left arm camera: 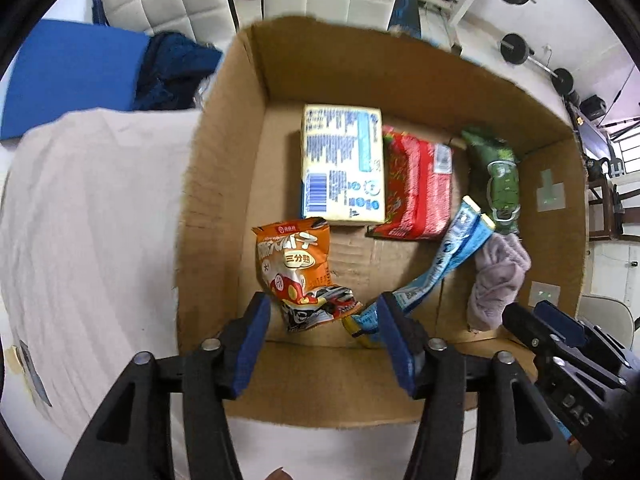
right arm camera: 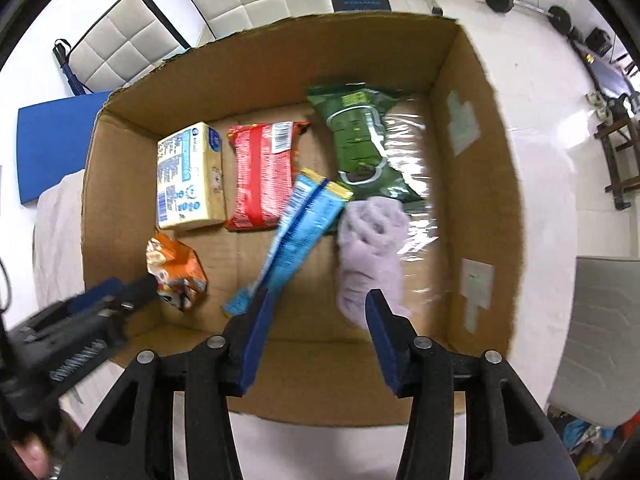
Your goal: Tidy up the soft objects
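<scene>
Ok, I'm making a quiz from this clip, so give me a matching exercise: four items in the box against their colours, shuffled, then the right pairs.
Things:
1. snack bag between the left gripper's fingers
2. crumpled cloth ahead of the right gripper
3. wipes pack at the far right of the cardboard box
4. noodle packet beside the pale box

Colours:
A. green
B. red
C. orange
D. lilac-grey

Pairs: 1-C, 2-D, 3-A, 4-B
</scene>
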{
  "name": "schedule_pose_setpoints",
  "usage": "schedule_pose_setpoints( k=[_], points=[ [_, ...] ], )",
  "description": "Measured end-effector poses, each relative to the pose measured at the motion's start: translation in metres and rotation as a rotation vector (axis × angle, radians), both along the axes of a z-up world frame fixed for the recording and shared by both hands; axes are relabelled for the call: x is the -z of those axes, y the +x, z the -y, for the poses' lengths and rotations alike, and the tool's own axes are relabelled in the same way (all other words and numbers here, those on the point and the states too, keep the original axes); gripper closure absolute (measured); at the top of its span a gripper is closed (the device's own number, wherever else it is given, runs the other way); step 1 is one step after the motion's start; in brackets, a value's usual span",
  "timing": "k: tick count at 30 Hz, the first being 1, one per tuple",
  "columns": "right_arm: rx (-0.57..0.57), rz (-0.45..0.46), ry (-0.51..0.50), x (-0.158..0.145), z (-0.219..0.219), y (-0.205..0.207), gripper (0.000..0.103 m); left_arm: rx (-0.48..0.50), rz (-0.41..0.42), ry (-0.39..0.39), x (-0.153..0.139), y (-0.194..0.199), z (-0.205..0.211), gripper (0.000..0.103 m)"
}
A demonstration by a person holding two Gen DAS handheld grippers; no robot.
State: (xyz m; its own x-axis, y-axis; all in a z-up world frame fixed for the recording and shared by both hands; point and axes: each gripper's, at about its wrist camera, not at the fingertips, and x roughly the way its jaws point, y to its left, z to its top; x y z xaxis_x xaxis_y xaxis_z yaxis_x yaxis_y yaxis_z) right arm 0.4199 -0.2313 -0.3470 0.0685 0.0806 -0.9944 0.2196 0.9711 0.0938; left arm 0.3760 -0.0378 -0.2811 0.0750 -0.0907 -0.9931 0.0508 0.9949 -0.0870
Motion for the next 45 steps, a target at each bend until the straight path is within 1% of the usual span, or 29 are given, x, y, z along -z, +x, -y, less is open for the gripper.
schedule_pose_setpoints(
  k=[2,3,4,5,6,7,8,9,13,15,19,22,24,26,30,34,36,42,45],
  points=[
    [-0.010,0.019,-0.037,-0.008,0.004,-0.009,0.050,-0.001,0.036,-0.002,-0.010,-0.007,0.002,0.044],
    [-0.017,0.028,-0.059,-0.010,0.006,-0.011,0.045,0.005,0.053,0.003,-0.014,-0.009,0.003,0.042],
    [-0.023,0.039,-0.080,-0.012,0.008,-0.013,0.028,0.008,0.069,0.013,-0.018,-0.004,0.003,0.035],
    [-0.027,0.050,-0.092,-0.014,0.008,-0.015,0.009,0.014,0.087,0.022,-0.022,-0.006,0.004,0.027],
    [-0.032,0.059,-0.098,-0.018,0.009,-0.017,0.003,0.020,0.101,0.032,-0.026,-0.008,0.005,0.022],
    [-0.034,0.069,-0.109,-0.021,0.011,-0.019,0.000,0.023,0.109,0.039,-0.026,-0.009,0.008,0.013],
    [-0.034,0.074,-0.122,-0.024,0.012,-0.020,0.000,0.029,0.116,0.053,-0.027,-0.011,0.009,0.009],
    [-0.031,0.080,-0.127,-0.027,0.013,-0.021,0.000,0.030,0.121,0.061,-0.026,-0.014,0.009,0.008],
    [-0.009,0.093,-0.129,-0.033,0.018,-0.023,0.000,0.015,0.126,0.054,-0.027,-0.015,0.007,0.008],
    [-0.007,0.094,-0.132,-0.033,0.019,-0.024,0.000,0.015,0.137,0.073,-0.029,-0.017,0.008,0.008],
    [0.008,0.096,-0.125,-0.036,0.022,-0.029,0.000,0.005,0.164,0.082,-0.035,-0.021,0.008,0.008],
    [0.012,0.106,-0.114,-0.043,0.023,-0.036,0.000,0.000,0.187,0.090,-0.046,-0.027,0.008,0.008],
    [0.010,0.119,-0.118,-0.052,0.024,-0.042,0.000,0.003,0.216,0.094,-0.059,-0.035,0.009,0.008],
    [0.018,0.147,-0.121,-0.067,0.026,-0.053,0.000,0.008,0.253,0.095,-0.075,-0.045,0.011,0.008],
    [0.027,0.212,-0.127,-0.104,0.030,-0.080,0.000,0.003,0.315,0.064,-0.116,-0.076,0.010,0.008],
    [0.025,0.282,-0.130,-0.150,0.031,-0.117,0.000,0.004,0.371,0.038,-0.158,-0.110,0.010,0.008],
    [0.026,0.312,-0.121,-0.171,0.031,-0.136,0.000,0.003,0.392,0.027,-0.180,-0.128,0.009,0.008],
    [0.018,0.386,-0.094,-0.230,0.028,-0.197,0.000,-0.008,0.446,0.004,-0.231,-0.173,0.002,0.008],
    [0.010,0.413,-0.082,-0.255,0.024,-0.223,0.000,-0.021,0.461,0.000,-0.247,-0.192,-0.002,0.008]
  ],
)
